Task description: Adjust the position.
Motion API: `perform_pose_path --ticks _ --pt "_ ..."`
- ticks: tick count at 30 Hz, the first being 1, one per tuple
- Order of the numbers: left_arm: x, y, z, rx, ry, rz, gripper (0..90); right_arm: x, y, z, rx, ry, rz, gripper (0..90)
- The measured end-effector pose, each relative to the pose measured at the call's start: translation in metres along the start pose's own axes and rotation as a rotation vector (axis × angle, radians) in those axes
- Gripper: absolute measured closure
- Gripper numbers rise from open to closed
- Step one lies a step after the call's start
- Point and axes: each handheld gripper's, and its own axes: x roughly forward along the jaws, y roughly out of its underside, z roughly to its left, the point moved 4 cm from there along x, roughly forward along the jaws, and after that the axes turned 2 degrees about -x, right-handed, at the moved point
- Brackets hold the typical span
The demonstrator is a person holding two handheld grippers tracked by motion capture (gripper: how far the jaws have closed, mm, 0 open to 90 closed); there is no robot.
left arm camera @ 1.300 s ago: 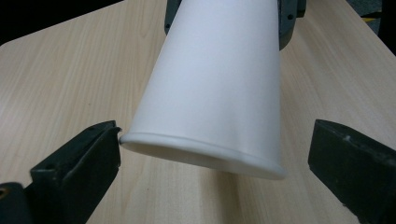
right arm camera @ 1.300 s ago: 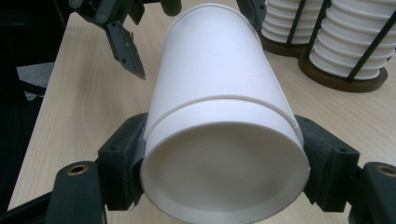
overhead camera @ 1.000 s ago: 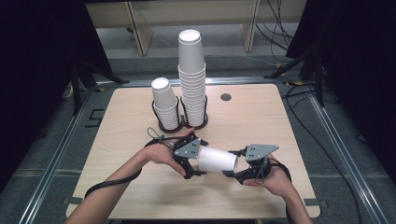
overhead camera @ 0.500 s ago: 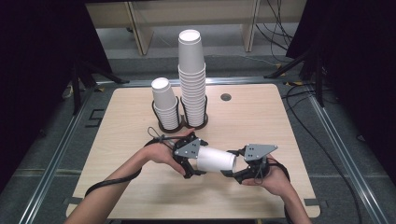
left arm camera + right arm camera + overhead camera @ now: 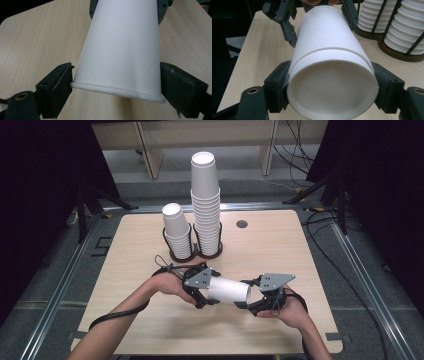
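Pale wooden table (image 5: 125, 320) in a dark-curtained room, with cables trailing over the grey floor beyond it. Landmark: a black wire holder (image 5: 200, 254) toward the far middle of the table, carrying a taller stack (image 5: 206, 205) of white cups and, beside it on the person's left, a shorter stack (image 5: 176, 232). Item in hand: a white paper cup (image 5: 229, 290), lying on its side in the air nearer the person than the holder and a little to the right of it, slung between the two grippers. In the right gripper view a second rim line ran round the wall behind the open mouth, so this was probably two cups nested. Right gripper (image 5: 246, 299): on the side of the cup away from the holder, jaws narrowed onto the mouth end, pads against the wall on both sides. Left gripper (image 5: 202, 292): at the end nearer the holder, jaws just drawn in from wide and now meeting the cup on both sides, about half shut. Step judged in hand: taking the second hold for pulling the nested pair apart. Next move would call for a straight pull along the cup's length – firm, but light enough not to crush the paper – then returning each cup to the holder.
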Motion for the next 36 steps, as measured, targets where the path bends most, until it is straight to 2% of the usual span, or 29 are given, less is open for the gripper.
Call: perform_pose_path --ticks 3,5,12,24,36 --pt "-0.002 -0.001 0.0 0.008 -0.012 0.012 15.6 0.002 -0.001 -0.001 0.002 0.01 -0.009 26.8" --pt "-0.004 -0.001 0.0 0.016 -0.017 0.028 16.4 0.003 -0.001 0.0 0.016 -0.002 -0.005 26.9" --pt "-0.009 -0.002 0.001 0.07 -0.039 0.063 18.8 0.006 -0.004 -0.002 0.008 0.009 -0.004 26.6" --pt "-0.013 -0.003 0.002 0.088 -0.041 0.076 20.9 0.009 -0.005 -0.003 0.013 0.014 -0.024 26.7" --pt "-0.015 -0.004 0.003 0.111 -0.04 0.099 22.8 0.01 -0.004 -0.003 0.02 0.008 -0.016 26.7"
